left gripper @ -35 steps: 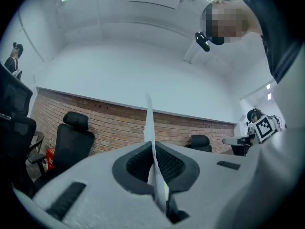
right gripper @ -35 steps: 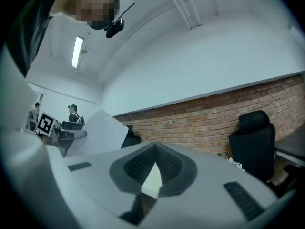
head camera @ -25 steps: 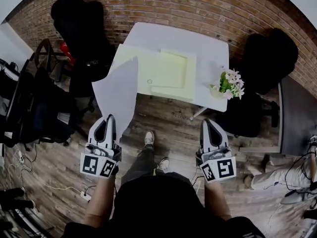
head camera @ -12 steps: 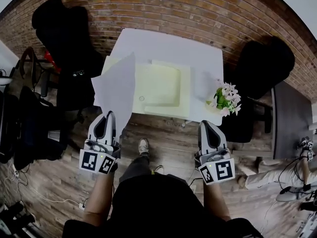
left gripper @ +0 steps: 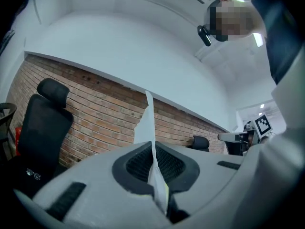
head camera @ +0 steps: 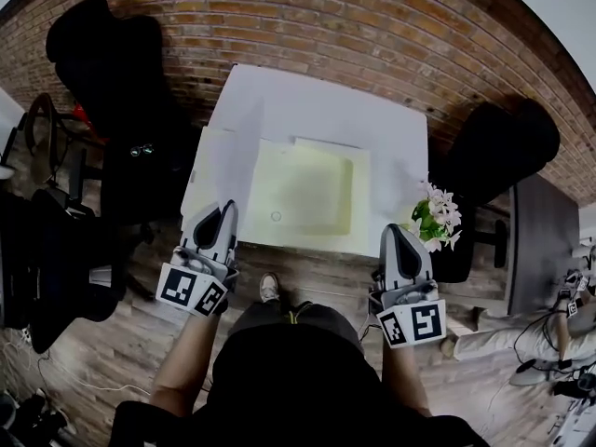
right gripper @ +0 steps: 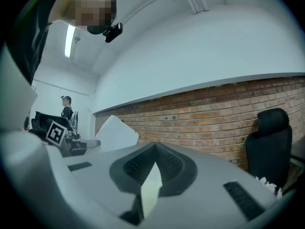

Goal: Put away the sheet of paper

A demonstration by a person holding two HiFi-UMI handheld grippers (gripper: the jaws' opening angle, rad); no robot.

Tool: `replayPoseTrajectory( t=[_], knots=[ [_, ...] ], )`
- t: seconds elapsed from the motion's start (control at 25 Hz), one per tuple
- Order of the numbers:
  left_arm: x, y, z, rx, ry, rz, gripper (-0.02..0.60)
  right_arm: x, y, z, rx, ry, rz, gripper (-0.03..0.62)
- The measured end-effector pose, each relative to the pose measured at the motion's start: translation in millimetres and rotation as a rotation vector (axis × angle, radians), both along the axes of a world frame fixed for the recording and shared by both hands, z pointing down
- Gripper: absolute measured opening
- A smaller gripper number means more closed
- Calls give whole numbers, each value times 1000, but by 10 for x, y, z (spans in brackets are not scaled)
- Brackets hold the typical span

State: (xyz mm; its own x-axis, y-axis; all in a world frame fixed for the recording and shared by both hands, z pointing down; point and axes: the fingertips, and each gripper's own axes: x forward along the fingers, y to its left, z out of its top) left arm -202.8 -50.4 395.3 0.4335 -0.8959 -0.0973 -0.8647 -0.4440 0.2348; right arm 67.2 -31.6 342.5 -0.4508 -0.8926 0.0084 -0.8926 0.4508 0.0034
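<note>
A: L gripper, jaws?
B: Pressed together on the bottom edge of the sheet of paper. The sheet stands up from them; in head view it covers the left side of the table.
A: R gripper?
B: Jaws together too, nothing gripped. It is near the flowers, at the table's front edge.

- the near edge of the sheet of paper lies hidden under the left gripper, so the clamped strip cannot be seen from the head view
- a pale wedge behind the tips of the right gripper is too blurred to name
- a distant person is too small to make out
- the black chair is cut by the picture's dark rim
</note>
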Motion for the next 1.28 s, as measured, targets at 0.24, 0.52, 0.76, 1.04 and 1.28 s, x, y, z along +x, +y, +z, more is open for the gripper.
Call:
replayPoseTrajectory(
  t=[0.24, 0.52, 0.76, 1.04, 1.28],
  knots=[
    [190, -261, 75, -25, 28, 39, 28, 117, -258, -116, 35, -7, 15, 14],
    [372, -389, 110, -56, 72, 40, 28, 257, -552, -129, 47, -24, -28, 14],
    [387, -490, 235, -106, 92, 15, 28, 309, -689, -16, 25, -39, -49, 14],
    [253, -647, 497, -160, 87, -13, 28, 351, -760, 61, 3, -41, -53, 14],
    [150, -739, 859, -254, 91, -23, 28, 384, -804, 34, 2, -42, -51, 14]
  ],
)
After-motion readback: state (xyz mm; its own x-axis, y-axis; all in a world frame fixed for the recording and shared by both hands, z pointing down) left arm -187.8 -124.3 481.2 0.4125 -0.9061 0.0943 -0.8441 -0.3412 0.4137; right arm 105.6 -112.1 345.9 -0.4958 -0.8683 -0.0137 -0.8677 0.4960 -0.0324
